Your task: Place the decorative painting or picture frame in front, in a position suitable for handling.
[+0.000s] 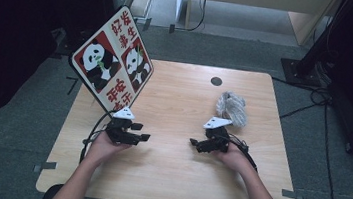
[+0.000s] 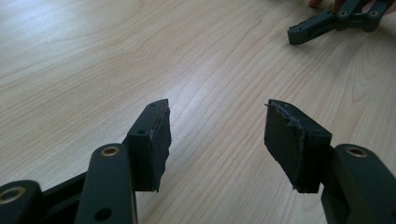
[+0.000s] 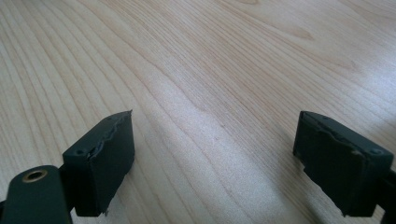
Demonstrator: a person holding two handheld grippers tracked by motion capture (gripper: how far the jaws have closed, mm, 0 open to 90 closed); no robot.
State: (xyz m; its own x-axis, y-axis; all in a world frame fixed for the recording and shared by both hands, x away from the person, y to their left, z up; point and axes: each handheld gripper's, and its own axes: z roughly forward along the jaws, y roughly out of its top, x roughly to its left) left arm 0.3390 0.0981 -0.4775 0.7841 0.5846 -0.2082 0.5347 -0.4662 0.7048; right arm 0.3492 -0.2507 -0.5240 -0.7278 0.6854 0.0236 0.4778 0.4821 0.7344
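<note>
Resting low on the wooden table (image 1: pixel 170 179), both grippers sat near the person's edge, well apart from each other. Left gripper (image 1: pixel 141 137) pointed toward the middle, jaws spread, nothing between them; in the left gripper view its two pads (image 2: pixel 158 140) stood wide over bare wood. Right gripper (image 1: pixel 195 144) also pointed inward, jaws spread and empty; the right gripper view showed its pads (image 3: pixel 112 154) far apart above plain wood grain.

Nearest thing to the grippers: one grey-white bundle of rope or yarn (image 1: pixel 232 108), lying on the table just beyond the right gripper, not touched by it. Could not tell exactly what the bundle was.

Other things: one panda sign board (image 1: pixel 113 62), red, white and black, with two panda pictures, standing tilted at the far left of the table, close behind the left gripper. One dark round hole (image 1: pixel 216 81) near the far edge. Cables (image 1: pixel 315 98) on the grey floor at right.

Count: two grippers, one bundle, one sign, one table. Nothing stood between the right gripper and the bundle; open wood lay between the two grippers.
</note>
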